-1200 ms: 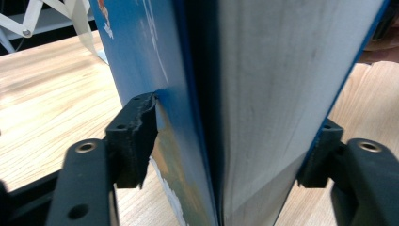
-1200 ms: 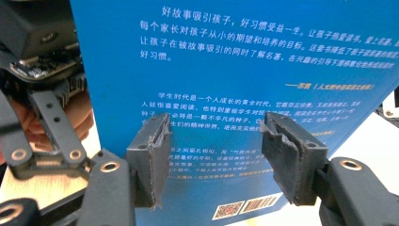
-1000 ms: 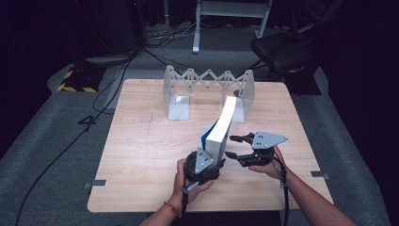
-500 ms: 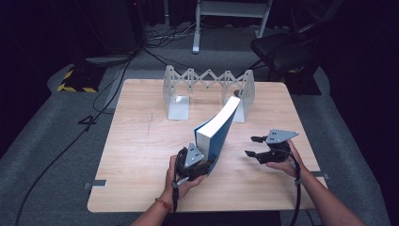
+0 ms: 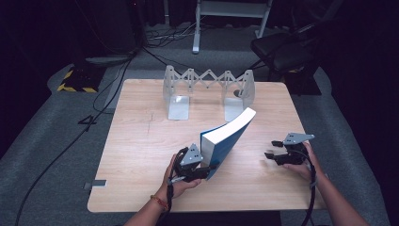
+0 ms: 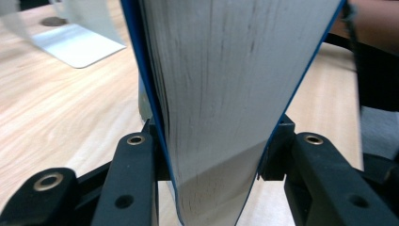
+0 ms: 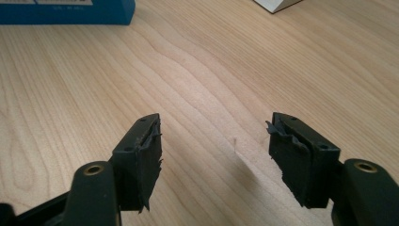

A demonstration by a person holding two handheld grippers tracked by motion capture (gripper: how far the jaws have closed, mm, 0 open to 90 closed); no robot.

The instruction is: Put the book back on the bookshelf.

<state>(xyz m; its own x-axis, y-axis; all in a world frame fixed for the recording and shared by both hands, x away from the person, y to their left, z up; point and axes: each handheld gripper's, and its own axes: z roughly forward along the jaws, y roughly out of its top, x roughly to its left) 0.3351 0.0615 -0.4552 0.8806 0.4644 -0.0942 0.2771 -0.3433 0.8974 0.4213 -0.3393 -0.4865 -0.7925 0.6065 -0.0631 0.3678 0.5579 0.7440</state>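
Left hand-held gripper clamped on lower end of thick blue-covered paperback book, long axis slanting up and away toward folding metal book rack at far bench edge. Right hand-held gripper well apart, jaws just opening, empty.

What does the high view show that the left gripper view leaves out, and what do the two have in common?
High view alone: the whole wooden table, the full expanding book rack and the right tongs standing open, apart from the book, in the person's right hand.

Left gripper view alone: the page edges close up, and both black jaws pressing the blue covers from either side.

Shared: the blue book clamped by the left tongs, and one metal rack foot.
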